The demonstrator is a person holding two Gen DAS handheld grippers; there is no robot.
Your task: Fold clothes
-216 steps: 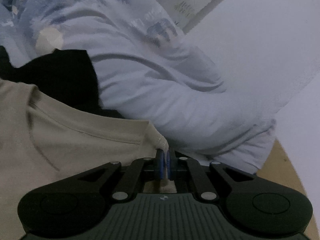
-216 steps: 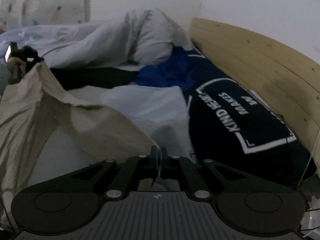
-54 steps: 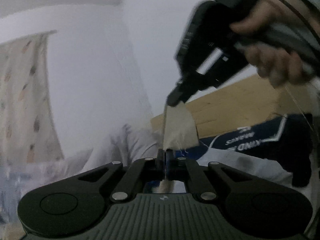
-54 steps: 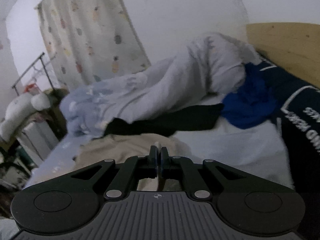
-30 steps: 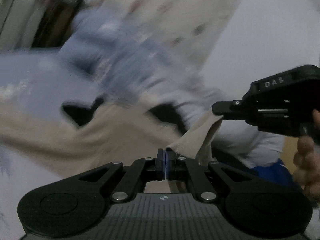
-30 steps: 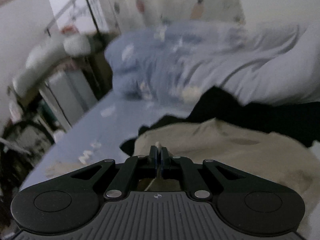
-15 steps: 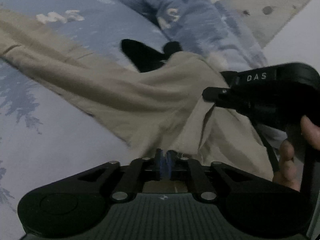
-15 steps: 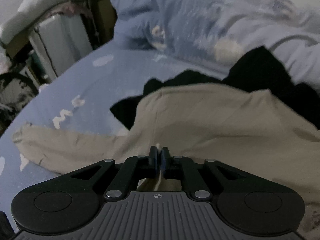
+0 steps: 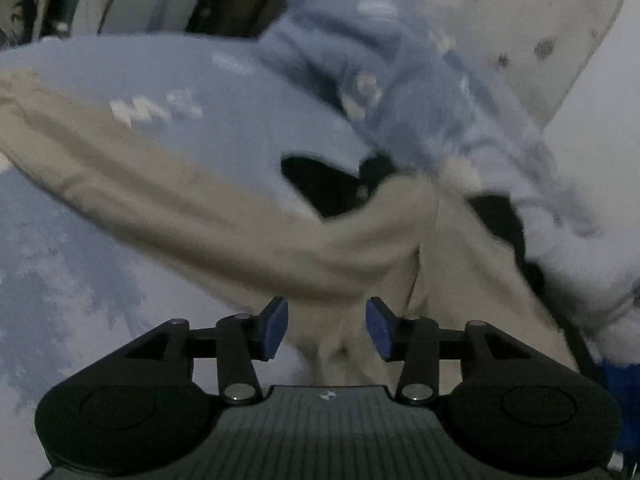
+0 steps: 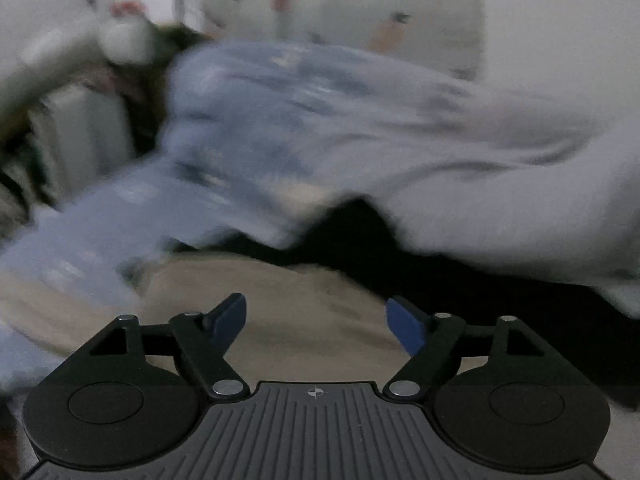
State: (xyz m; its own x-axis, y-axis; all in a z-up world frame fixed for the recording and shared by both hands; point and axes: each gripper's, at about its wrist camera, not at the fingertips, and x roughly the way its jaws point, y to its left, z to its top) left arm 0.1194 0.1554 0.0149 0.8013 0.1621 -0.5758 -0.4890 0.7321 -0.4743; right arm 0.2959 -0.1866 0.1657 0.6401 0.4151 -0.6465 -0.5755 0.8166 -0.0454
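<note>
A beige garment [image 9: 224,216] lies spread across the light blue bed sheet [image 9: 72,280], one long part running to the upper left. My left gripper [image 9: 326,328] is open just above its near edge, blue pads apart, holding nothing. In the right wrist view the same beige garment [image 10: 304,320] lies under my right gripper [image 10: 316,324], which is open wide and empty. Both views are motion-blurred.
A black garment [image 9: 320,184] lies behind the beige one, and also shows in the right wrist view [image 10: 400,240]. A rumpled light blue duvet [image 10: 360,136] is heaped beyond. A patterned curtain [image 9: 520,20] and furniture [image 10: 60,120] stand at the bed's far side.
Both grippers were shut on the beige garment half a second ago; both have opened and let it go. The garment now lies on the bed. The right gripper has left the left wrist view.
</note>
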